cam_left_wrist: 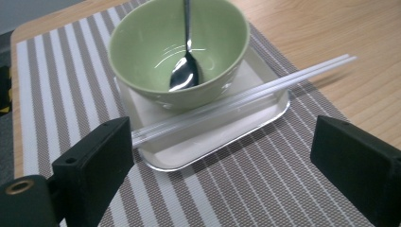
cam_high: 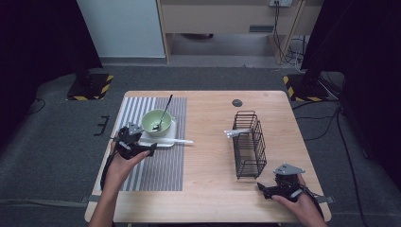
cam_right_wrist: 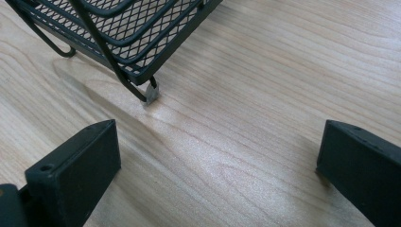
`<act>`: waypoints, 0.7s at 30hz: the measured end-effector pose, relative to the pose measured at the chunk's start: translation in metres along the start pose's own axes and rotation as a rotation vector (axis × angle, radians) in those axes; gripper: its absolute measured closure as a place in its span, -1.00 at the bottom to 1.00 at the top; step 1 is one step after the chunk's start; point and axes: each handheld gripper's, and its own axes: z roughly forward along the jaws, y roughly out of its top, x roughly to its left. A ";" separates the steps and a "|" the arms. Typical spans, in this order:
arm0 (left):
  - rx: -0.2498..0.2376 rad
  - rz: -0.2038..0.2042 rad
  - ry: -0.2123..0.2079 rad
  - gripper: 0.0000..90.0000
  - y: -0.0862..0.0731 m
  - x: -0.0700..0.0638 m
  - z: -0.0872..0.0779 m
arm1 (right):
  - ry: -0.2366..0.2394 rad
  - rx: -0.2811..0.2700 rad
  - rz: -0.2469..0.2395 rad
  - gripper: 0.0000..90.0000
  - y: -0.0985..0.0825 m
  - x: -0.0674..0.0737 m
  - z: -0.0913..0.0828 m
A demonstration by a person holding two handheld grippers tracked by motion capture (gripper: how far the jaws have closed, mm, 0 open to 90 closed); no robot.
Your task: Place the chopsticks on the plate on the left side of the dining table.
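spoon handle cropped; rack cut off

Wooden surface: striped placemat on the left, black wire rack on the right, dark round cap at far edge.

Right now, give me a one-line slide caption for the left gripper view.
Open left gripper faces white chopsticks lying across a tray holding a green bowl with a spoon.

Right gripper with its two black jaws set wide apart over bare wooden table, nothing between them, corner of a black wire mesh basket at upper left, its small foot resting on the wood
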 end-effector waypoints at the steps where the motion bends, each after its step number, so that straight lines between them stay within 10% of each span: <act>1: 0.001 0.010 -0.005 -0.86 0.002 -0.004 0.000 | 0.000 0.000 0.000 -0.99 0.000 0.000 0.000; 21: 0.029 0.186 -0.085 -0.86 0.019 -0.071 0.015 | 0.001 0.003 0.002 -0.99 0.000 -0.002 -0.001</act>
